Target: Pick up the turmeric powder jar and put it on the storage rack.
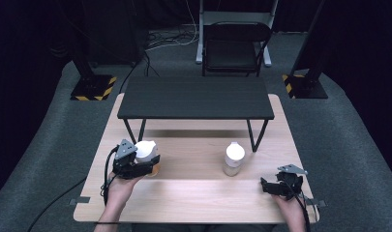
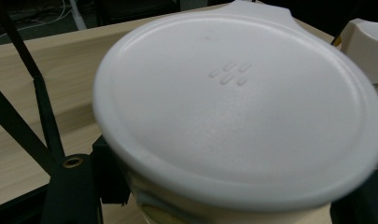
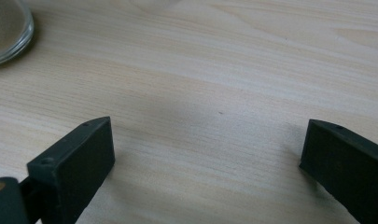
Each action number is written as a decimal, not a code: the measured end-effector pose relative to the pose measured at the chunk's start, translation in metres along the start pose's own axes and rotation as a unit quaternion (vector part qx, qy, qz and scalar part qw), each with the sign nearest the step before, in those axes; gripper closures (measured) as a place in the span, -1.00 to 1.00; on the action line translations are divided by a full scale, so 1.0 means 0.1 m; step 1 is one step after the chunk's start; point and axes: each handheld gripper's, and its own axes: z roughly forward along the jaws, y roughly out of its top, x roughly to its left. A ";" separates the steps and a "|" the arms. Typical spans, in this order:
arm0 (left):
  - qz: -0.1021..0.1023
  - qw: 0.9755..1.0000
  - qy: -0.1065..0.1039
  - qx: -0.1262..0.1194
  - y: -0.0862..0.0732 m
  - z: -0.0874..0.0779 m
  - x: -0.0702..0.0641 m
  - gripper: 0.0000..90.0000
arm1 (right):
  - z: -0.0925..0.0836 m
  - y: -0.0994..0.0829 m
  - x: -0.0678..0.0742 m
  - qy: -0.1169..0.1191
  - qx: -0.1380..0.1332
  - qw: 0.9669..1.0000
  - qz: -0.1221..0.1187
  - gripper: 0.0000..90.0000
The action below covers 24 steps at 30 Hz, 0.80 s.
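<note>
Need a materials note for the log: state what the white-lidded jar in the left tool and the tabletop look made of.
White round lid: probably moulded plastic, matte, with a raised rim and small embossed marks. Clear jar body under it: glass or clear plastic, hard to tell. Pale wood-grain tabletop: wood or laminate, with fine grain lines and a low sheen.

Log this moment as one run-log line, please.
left tool: shut on white-lidded jar, off the table | right tool: open, empty, low over wooden table | second jar: upright at centre, untouched
</note>
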 end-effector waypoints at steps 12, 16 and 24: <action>0.003 1.000 -0.004 0.001 0.21 -0.02 0.03 -0.34 | 0.00 0.00 -0.01 0.003 0.000 1.000 -0.002 -0.97; 0.000 1.000 -0.004 -0.004 0.25 -0.04 0.06 -0.34 | 0.00 0.01 -0.01 0.003 0.000 1.000 -0.002 -0.97; -0.004 1.000 -0.002 -0.013 0.35 -0.09 0.09 -0.34 | 0.01 0.01 0.00 0.002 0.000 1.000 -0.002 -0.97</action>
